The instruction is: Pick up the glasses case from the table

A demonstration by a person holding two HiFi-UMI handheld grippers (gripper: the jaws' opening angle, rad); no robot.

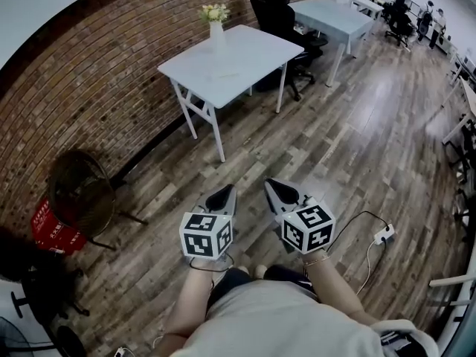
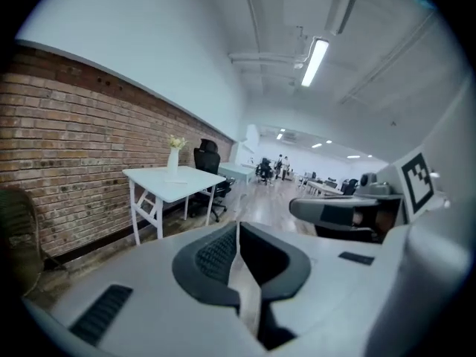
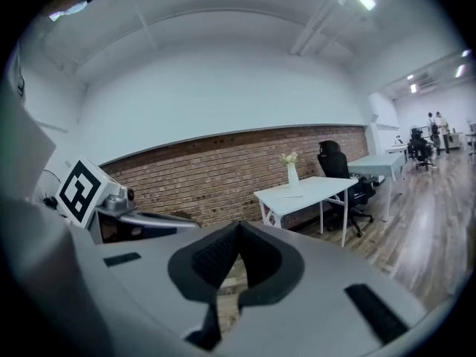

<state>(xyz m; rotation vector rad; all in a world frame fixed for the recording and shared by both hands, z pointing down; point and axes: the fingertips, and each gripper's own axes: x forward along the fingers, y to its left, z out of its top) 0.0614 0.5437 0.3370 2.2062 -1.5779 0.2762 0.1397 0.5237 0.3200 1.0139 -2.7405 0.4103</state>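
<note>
Two empty tongs, jaws closed, lower centre: left grey gripper (image 1: pixel 227 191), right grey gripper (image 1: pixel 272 185); white rectangular folding table (image 1: pixel 253 50) upper centre, well apart.

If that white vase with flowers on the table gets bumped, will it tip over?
Probably: the vase is tall and narrow with flowers on top, so a bump may well tip it. It looks smooth and white, perhaps ceramic, so likely fragile and slippery.

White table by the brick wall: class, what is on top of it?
A white vase with pale flowers stands near the table's wall-side edge. A thin pale object lies beside it, too small to identify. Nothing covers the tabletop.
</note>
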